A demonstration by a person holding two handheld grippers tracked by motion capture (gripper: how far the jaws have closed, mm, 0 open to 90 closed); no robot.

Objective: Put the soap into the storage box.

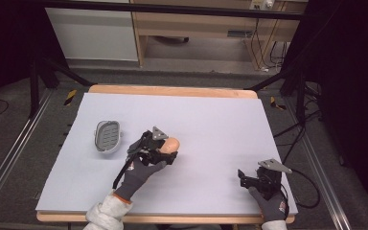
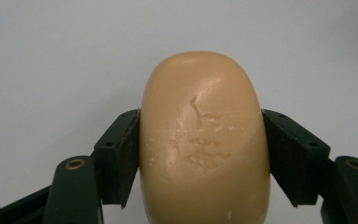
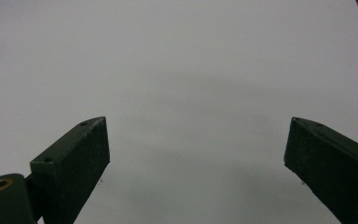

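You have one bar of soap point(image 2: 204, 140) and one grey soap dish point(image 1: 108, 135) on the worktop point(image 1: 211, 124). Your left tongs point(image 1: 168, 154) pinch the soap from both sides, near the middle of the worktop and just right of the dish, which sits apart from them. Your right tongs point(image 3: 196, 154) are spread wide with bare surface between the jaws, close to the near right corner and well apart from the soap. Nothing lies between soap and dish. The far half and the stretch between your two hands are open surface.
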